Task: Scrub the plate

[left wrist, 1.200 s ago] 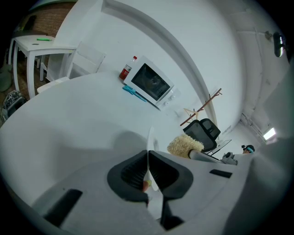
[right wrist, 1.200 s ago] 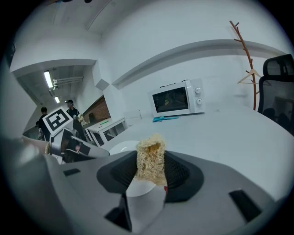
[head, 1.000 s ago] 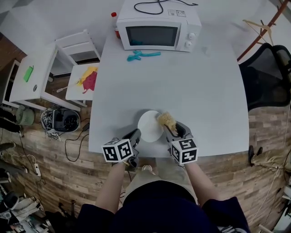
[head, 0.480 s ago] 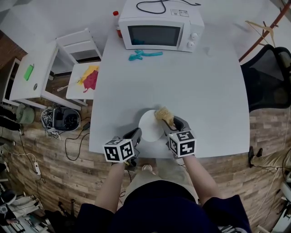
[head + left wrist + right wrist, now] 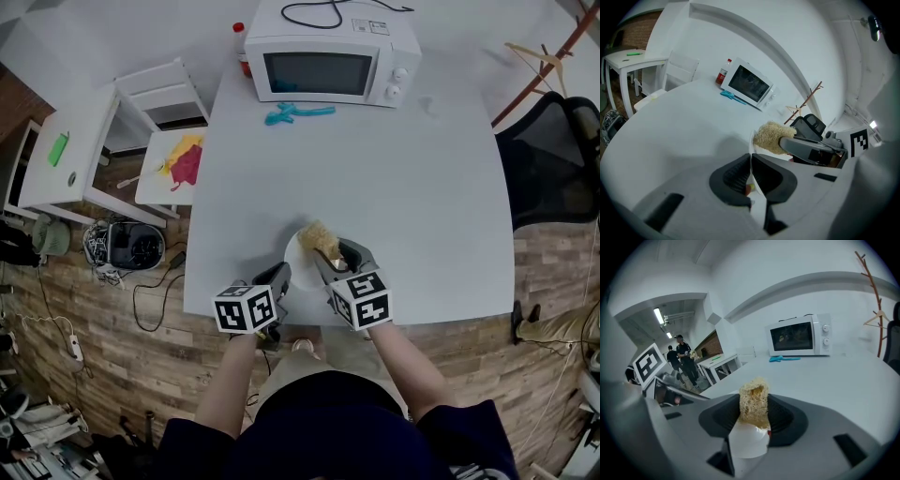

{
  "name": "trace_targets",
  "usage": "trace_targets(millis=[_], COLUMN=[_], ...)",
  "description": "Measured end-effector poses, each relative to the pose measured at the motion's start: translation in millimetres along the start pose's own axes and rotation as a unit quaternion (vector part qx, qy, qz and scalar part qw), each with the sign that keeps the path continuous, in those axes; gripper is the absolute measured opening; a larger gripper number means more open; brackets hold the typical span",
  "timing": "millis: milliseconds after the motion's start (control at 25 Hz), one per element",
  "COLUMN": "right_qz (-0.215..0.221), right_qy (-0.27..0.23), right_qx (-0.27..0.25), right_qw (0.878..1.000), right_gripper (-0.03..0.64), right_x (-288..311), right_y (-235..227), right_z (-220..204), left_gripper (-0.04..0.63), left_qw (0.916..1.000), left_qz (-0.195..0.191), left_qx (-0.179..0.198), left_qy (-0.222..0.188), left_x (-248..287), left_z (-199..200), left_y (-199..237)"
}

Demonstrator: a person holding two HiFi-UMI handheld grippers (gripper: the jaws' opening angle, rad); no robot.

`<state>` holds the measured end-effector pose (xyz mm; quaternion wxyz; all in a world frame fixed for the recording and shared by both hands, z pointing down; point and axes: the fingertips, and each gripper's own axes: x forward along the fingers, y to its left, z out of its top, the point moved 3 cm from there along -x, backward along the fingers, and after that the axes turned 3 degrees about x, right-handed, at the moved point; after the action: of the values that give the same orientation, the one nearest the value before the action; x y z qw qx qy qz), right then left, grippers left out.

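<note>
Head view: plate (image 5: 300,265) sat on the bench (image 5: 394,169), between both claws.
Left claw (image 5: 750,164): shut tight on the plate's near rim.
Right claw (image 5: 754,414): squeezed the sponge (image 5: 317,236) at the plate's far edge.

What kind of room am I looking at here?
Probably an office or lab break area: a microwave on a plain white table, with a black office chair beside it.
</note>
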<state>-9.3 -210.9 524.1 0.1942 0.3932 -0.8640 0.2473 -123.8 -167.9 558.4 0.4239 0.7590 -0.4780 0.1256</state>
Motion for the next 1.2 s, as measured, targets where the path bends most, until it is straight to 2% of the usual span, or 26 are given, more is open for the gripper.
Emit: trace_targets(millis=[680, 1200], right_qz=[0.056, 0.018], right_qy=[0.039, 0.083], right_qx=[-0.012, -0.006], right_qw=[0.998, 0.996], right_gripper=[0.170, 0.170], right_x=[-23, -31], right_y=[37, 3], right_z=[-44, -71], left_gripper=[0.029, 0.029], left_qw=[0.9999, 0.9998], left_qz=[0.010, 0.014], left_qx=[-0.003, 0.009], left_qy=[-0.008, -0.007], left_x=[-3, -4], left_z=[0, -1], left_y=[4, 4])
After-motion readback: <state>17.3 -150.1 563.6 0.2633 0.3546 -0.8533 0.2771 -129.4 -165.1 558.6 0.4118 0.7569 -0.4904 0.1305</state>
